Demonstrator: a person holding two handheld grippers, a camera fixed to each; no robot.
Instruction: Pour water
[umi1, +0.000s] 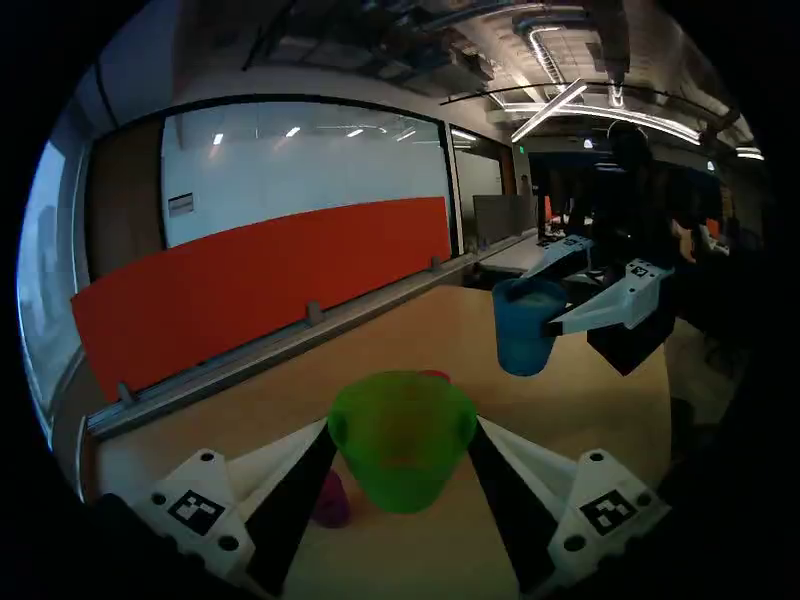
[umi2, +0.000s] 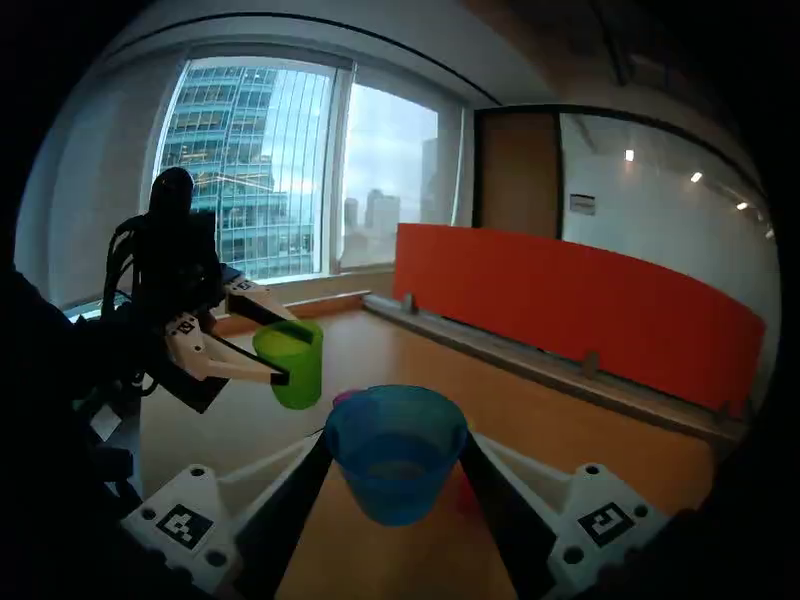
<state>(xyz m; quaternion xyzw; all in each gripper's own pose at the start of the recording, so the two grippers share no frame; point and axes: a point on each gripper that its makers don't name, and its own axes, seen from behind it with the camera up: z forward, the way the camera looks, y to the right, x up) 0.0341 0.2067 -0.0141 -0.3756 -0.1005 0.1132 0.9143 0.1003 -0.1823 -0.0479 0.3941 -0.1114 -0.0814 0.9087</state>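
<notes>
In the left gripper view a green cup (umi1: 402, 440) stands upright above the wooden table (umi1: 600, 400), and my left gripper (umi1: 402, 450) is shut on it. Farther off to the right the other gripper (umi1: 600, 305) holds a blue cup (umi1: 525, 325) in the air. In the right gripper view my right gripper (umi2: 396, 465) is shut on that blue cup (umi2: 396, 452), which stays upright with liquid inside. The left gripper (umi2: 225, 345) with the green cup (umi2: 292, 362) hangs at the left, a short gap away.
A small purple cup (umi1: 332, 500) stands on the table under the left gripper. A red object (umi2: 464, 492) peeks out behind the blue cup. An orange divider panel (umi2: 580, 300) with a metal rail runs along the table's far edge. Windows (umi2: 250, 170) lie beyond.
</notes>
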